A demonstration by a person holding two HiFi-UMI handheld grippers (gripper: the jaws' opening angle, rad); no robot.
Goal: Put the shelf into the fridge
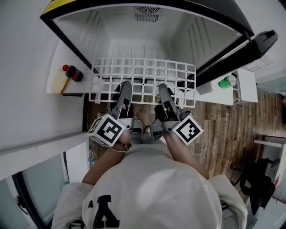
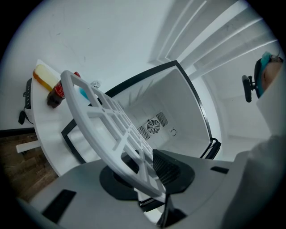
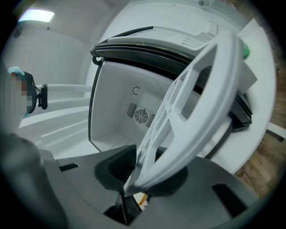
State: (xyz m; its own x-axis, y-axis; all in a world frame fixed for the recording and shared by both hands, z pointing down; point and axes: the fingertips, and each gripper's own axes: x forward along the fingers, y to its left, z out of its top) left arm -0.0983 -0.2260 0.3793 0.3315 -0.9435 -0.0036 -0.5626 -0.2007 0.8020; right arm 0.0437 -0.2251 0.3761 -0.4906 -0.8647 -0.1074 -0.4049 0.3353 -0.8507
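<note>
While the shelf (image 1: 143,78) is held level at the mouth of the fridge (image 1: 111,40), its near edge is pinched by both grippers. The fingers of the left gripper (image 1: 124,87) are clamped on the rim left of centre, and those of the right gripper (image 1: 163,88) on the rim right of centre.

Edges and room:
- The far edge of the shelf is seen against the fridge's lower interior; whether it has crossed the threshold cannot be told.
- White cavity is left bare beyond the far edge, back to the fan grille (image 1: 146,13).
- Ribs (image 1: 196,36) are seen on the side walls.
- The left end of the shelf lies close to the open door (image 1: 56,58), near a dark bottle (image 1: 74,73) and a yellow bottle (image 1: 59,82) carried on it.
- The right end lies close to the black frame edge, with a green object (image 1: 228,81) just beyond.
- Wooden floor (image 1: 223,125) is seen under and to the right of the shelf.

Views compared:
- Only the gripper views show the rim seated between the finger pads, and the grid edge-on and tilted across the frame.
- Only the head view shows the whole width of the shelf and both grippers together.
</note>
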